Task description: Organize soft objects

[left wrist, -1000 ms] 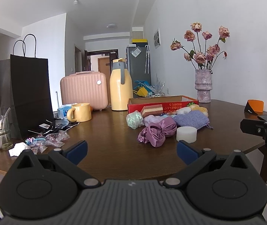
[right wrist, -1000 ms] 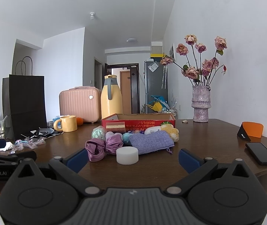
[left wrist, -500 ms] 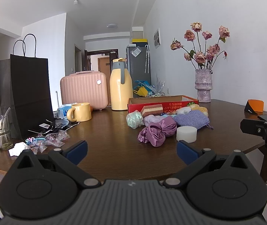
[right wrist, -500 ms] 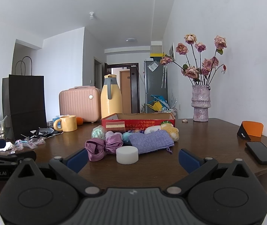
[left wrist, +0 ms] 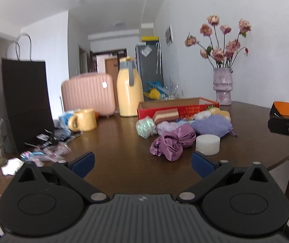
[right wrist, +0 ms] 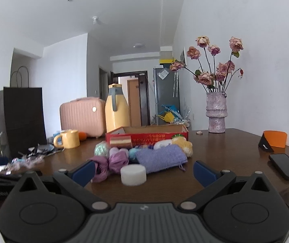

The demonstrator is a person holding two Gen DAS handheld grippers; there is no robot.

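A heap of soft things lies on the brown table in front of a red cardboard box [left wrist: 178,106] [right wrist: 146,134]: a purple satin scrunchie [left wrist: 171,142] [right wrist: 112,163], a white round sponge [left wrist: 207,144] [right wrist: 133,174], a lavender knit pouch [left wrist: 212,124] [right wrist: 160,158], a mint ball [left wrist: 144,128] [right wrist: 101,149], a layered sponge block [left wrist: 165,116] [right wrist: 120,141] and yellow and white plush pieces [right wrist: 182,144]. My left gripper [left wrist: 142,163] is open, short of the heap. My right gripper [right wrist: 143,171] is open, with the white sponge just beyond its fingers.
On the left stand a black paper bag [left wrist: 26,105], a yellow mug [left wrist: 83,120], a pink case [left wrist: 88,94] and a yellow jug [left wrist: 128,90]. Wrappers [left wrist: 47,151] litter the left front. A flower vase [right wrist: 215,113], an orange stand [right wrist: 274,140] and a phone [right wrist: 286,166] sit right.
Both grippers have moved forward a little toward the heap; the objects look larger and nearer. Nothing was taken hold of.
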